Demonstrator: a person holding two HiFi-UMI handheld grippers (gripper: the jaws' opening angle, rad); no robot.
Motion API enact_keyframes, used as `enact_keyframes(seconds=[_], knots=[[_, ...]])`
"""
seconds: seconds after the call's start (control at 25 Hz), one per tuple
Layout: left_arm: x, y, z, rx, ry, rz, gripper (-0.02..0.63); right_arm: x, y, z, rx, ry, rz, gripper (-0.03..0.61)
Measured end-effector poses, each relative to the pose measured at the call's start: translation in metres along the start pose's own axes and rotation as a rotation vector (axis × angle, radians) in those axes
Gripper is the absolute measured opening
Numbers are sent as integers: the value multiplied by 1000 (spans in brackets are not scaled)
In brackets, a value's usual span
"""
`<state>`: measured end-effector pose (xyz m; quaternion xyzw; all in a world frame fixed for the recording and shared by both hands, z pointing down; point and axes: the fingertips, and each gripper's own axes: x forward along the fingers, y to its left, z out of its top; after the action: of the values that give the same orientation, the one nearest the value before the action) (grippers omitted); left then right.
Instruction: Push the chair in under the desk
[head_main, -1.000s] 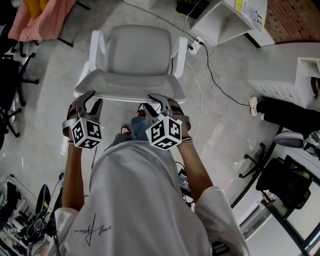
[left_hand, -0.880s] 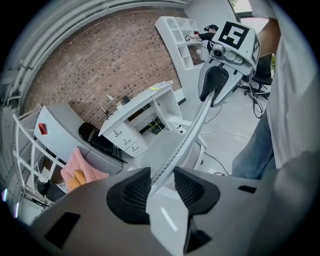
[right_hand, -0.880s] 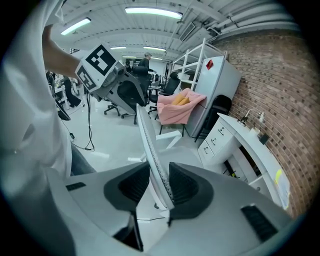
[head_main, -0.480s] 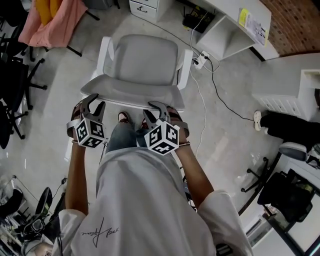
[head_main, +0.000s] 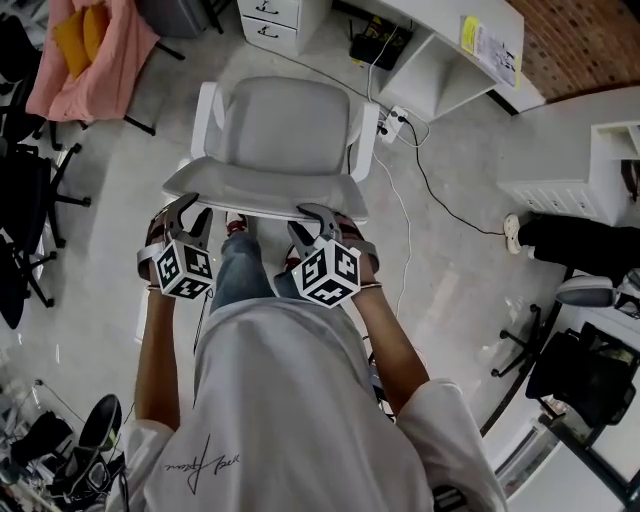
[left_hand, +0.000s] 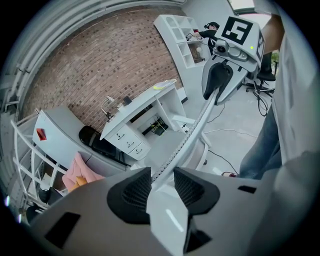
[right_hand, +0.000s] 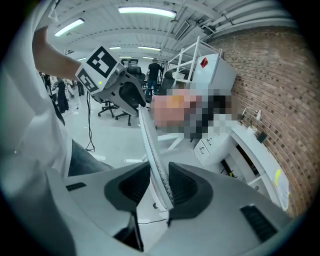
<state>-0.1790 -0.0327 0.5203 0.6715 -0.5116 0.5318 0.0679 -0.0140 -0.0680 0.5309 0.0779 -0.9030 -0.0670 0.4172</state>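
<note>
Head view looks steeply down on a person's loose white shirt (head_main: 290, 400) and blue jeans (head_main: 245, 270), bare forearms reaching forward. Each hand carries a grey plastic tool topped by a cube printed with black and white squares (head_main: 183, 270). Both tools have curved dark jaws. The left gripper (head_main: 190, 213) and the right gripper (head_main: 318, 222) meet the top edge of the backrest (head_main: 265, 192) of the chair (head_main: 290, 130), one toward each end. In the left gripper view, the ribbed black pads (left_hand: 134, 190) stand a little apart. They are clamped on the thin white rim, which runs off as a band of fine mesh. In the right gripper view, the jaws are likewise narrowly parted. The same mesh-edged rim is pinched between the pads (right_hand: 181, 186), slanting across them. The chair is pale grey and white. It has a smooth, rounded, padded seat between two flat white armrests (head_main: 366, 140). It stands on a glossy, light grey floor (head_main: 100, 200), with its seat facing away from the person. The seat is out in the open, short of the white desk (head_main: 470, 50) ahead and to the right. A black cable (head_main: 430, 170) curls from a power strip (head_main: 393, 120) beside the chair. Farther off are white drawers (head_main: 270, 20), a draped pink cloth (head_main: 90, 40) and a red-brown brick wall (head_main: 590, 40).
</note>
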Motion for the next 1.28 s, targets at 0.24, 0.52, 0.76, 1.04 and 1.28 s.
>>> enact_keyframes(seconds=[0.24,0.52,0.76,1.04,1.28], knots=[[13,21,6,34,-6,-16,140,10,-17,10,27,2,-31,133],[32,41,15,71,-9,-31,137,21,-37,15,73,-2,-66,140],[47,60,22,113,-51,-71,135,31,-53,22,113,18,-89,143],[63,77,28,166,-96,-112,135,42,-69,27,147,35,-120,146],[75,90,36,207,-148,-143,135,49,-83,30,184,54,-149,149]])
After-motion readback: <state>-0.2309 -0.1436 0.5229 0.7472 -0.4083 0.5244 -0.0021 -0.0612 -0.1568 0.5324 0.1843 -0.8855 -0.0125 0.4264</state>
